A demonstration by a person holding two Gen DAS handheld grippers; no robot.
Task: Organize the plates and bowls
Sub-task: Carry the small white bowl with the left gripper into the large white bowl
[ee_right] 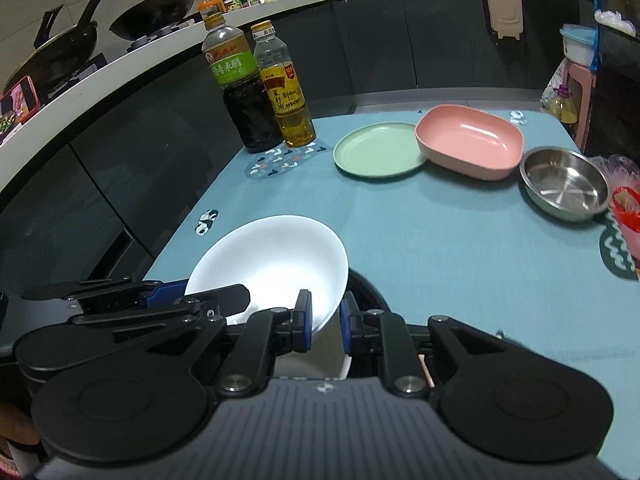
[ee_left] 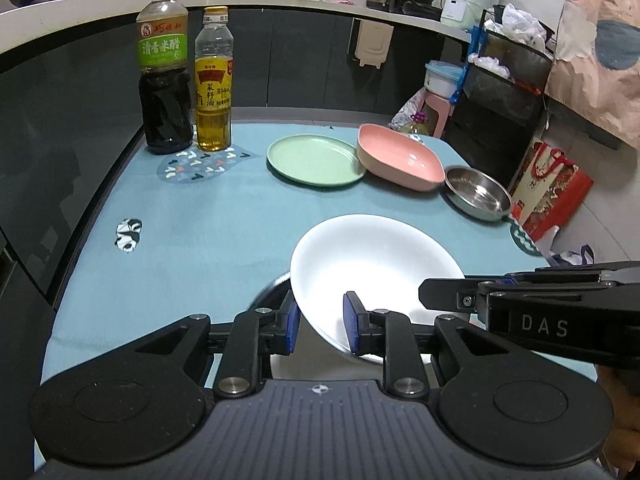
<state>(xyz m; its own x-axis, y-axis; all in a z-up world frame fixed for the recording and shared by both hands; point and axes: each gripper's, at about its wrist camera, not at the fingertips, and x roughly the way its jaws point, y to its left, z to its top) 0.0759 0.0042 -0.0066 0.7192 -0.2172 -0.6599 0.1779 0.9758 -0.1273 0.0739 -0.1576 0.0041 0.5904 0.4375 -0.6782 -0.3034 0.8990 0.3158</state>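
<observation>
White plate (ee_left: 376,256) carried on both grippers above the near edge of the desk (ee_left: 224,208).

The left gripper (ee_left: 318,322) has its pads spread either side of the rim without pressing, so the right gripper (ee_right: 325,322), pinching the opposite rim, seems to bear it. Only the right view shows that pinch; the green plate (ee_left: 314,160), pink bowl (ee_left: 400,158) and steel bowl (ee_left: 478,194) wait along the far right edge.
</observation>
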